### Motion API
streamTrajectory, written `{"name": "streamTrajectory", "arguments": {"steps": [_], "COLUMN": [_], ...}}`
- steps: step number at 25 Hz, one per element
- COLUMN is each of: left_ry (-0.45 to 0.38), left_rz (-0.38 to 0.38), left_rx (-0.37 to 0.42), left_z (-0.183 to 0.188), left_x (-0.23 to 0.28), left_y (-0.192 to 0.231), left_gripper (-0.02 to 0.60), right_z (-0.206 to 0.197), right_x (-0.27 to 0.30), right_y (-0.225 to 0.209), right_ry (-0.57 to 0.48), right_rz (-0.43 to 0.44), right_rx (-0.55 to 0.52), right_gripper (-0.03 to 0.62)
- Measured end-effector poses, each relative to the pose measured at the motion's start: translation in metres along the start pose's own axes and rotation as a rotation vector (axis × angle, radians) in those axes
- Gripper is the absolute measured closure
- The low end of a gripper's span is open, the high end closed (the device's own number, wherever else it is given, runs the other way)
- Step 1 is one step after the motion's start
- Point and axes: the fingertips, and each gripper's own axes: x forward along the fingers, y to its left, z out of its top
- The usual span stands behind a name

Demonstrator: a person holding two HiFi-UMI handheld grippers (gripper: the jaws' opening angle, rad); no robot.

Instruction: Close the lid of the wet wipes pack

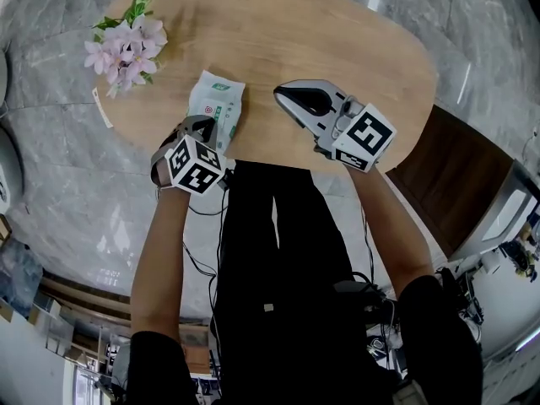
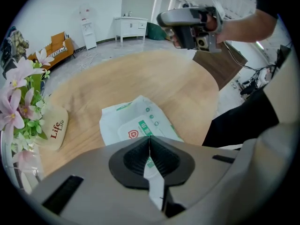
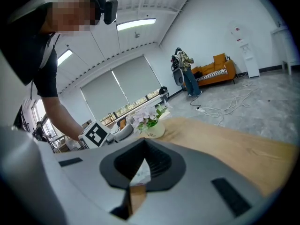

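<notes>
The white and green wet wipes pack point(image 1: 218, 99) lies flat on the oval wooden table point(image 1: 337, 32), near its front edge. In the left gripper view the pack point(image 2: 133, 121) shows its lid lying flat, with a red shield mark and a green label. My left gripper point(image 1: 202, 125) hangs over the pack's near end, jaws shut point(image 2: 150, 142) with nothing between them. My right gripper point(image 1: 283, 95) hovers to the right of the pack, apart from it, and is shut too point(image 3: 144, 146).
A bunch of pink flowers point(image 1: 126, 45) in a cream vase point(image 2: 55, 125) stands at the table's far left. A brown chair point(image 1: 456, 175) is at the right. The person's black-clad legs point(image 1: 278, 251) stand against the table's near edge. Marble floor surrounds the table.
</notes>
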Motion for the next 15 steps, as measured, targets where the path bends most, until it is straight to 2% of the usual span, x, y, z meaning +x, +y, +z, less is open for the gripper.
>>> {"name": "streamTrajectory", "arguments": {"steps": [2, 5, 10, 15], "left_ry": [-0.007, -0.071, -0.274, -0.477], "left_rz": [0.011, 0.030, 0.031, 0.102], "left_rx": [0.006, -0.040, -0.158, -0.207], "left_z": [-0.002, -0.001, 0.024, 0.067], "left_x": [-0.004, -0.015, -0.064, -0.159], "left_y": [-0.002, 0.000, 0.015, 0.042], "left_gripper": [0.565, 0.565, 0.565, 0.565], "right_z": [-0.001, 0.004, 0.032, 0.106], "right_x": [-0.001, -0.002, -0.001, -0.005], "right_y": [0.000, 0.004, 0.022, 0.059], "right_ry": [0.000, 0.002, -0.004, -0.080], "right_rz": [-0.005, -0.004, 0.011, 0.039], "right_rx": [0.006, 0.007, -0.026, -0.078], "right_gripper": [0.583, 0.583, 0.583, 0.583]}}
